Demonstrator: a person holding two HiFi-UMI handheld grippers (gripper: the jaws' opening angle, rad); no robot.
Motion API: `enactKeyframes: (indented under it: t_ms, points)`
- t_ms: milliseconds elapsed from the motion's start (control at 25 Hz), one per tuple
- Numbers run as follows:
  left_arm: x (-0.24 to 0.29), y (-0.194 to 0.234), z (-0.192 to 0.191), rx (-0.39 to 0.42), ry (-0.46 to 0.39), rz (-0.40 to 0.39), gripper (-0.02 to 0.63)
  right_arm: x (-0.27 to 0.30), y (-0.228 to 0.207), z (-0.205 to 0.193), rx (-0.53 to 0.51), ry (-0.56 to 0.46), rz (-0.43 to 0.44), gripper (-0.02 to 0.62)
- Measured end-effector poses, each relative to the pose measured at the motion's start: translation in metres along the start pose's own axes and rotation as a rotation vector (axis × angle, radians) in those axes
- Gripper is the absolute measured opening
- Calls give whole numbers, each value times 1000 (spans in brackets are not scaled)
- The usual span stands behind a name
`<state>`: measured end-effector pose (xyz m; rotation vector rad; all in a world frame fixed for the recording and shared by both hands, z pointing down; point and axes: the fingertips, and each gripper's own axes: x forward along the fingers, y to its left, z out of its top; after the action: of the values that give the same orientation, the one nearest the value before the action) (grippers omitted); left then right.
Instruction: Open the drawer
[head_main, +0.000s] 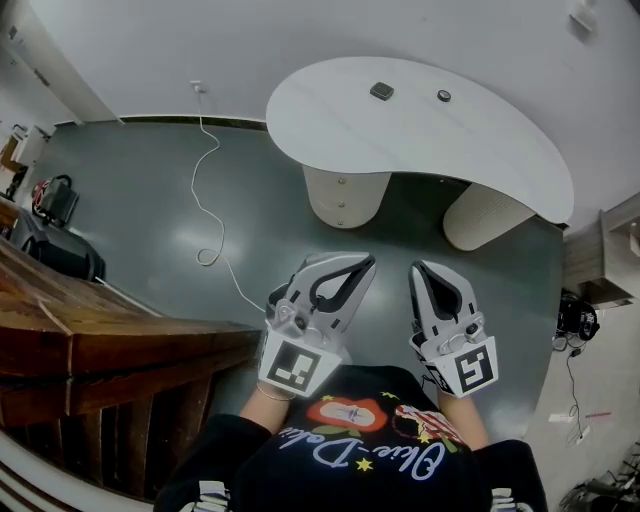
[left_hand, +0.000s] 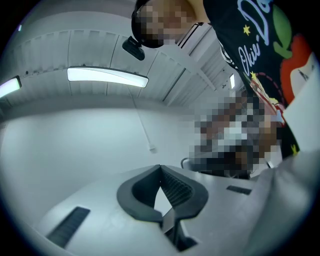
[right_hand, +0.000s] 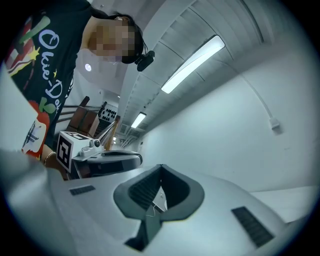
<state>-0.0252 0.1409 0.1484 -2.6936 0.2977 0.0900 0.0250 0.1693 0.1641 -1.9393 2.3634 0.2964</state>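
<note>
1. At the far left of the head view, a dark wooden bench (head_main: 100, 335) fills the lower corner. A black bag (head_main: 55, 205) sits behind it on the grey-green floor (head_main: 150, 190).
2. A white cable (head_main: 212, 190) runs down from the wall and loops across the floor, left of centre.
3. The left gripper (head_main: 366, 262) is held out in front of the person's black printed shirt (head_main: 370, 455). It points up the picture toward the tabletop, with a cube of square markers on its near end. In the left gripper view its two dark jaws are pressed together at the tips with nothing between them. Only a pale wall and a ceiling light strip (left_hand: 107, 76) lie beyond.
4. A white, kidney-shaped tabletop (head_main: 330, 110) spreads across the upper middle. A small dark square object (head_main: 381, 91) and a small round object (head_main: 443, 96) lie on it, near each other.
5. Under the tabletop's left part stands a rounded beige pedestal (head_main: 365, 205). Its curved face has two small knobs, one above the other. This looks like the drawer (head_main: 343, 185), and it sits closed. It is just beyond the tips of both grippers and touches neither.
6. The right gripper (head_main: 419, 268) is held beside the left one, apart from it and pointing the same way. In the right gripper view its jaws also meet at the tips and hold nothing.
7. A second, ribbed pedestal (head_main: 485, 215) stands under the right part of the tabletop.
8. At the far right edge is a wooden cabinet (head_main: 600, 255). Below it on the floor lie dark objects too small to identify.
</note>
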Motion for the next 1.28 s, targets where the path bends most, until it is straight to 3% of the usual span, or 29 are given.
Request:
enactKeyframes:
  t_ms: [440, 800, 1280]
  points:
    - [5, 59, -59, -73, 38, -32, 2, 72, -4, -39, 4, 62, -5, -3]
    - [40, 73, -80, -125, 52, -50, 2, 90, -37, -57, 23, 101, -22, -3]
    - [80, 104, -96, -117, 107, 28, 2, 126, -76, -68, 57, 99, 61, -3]
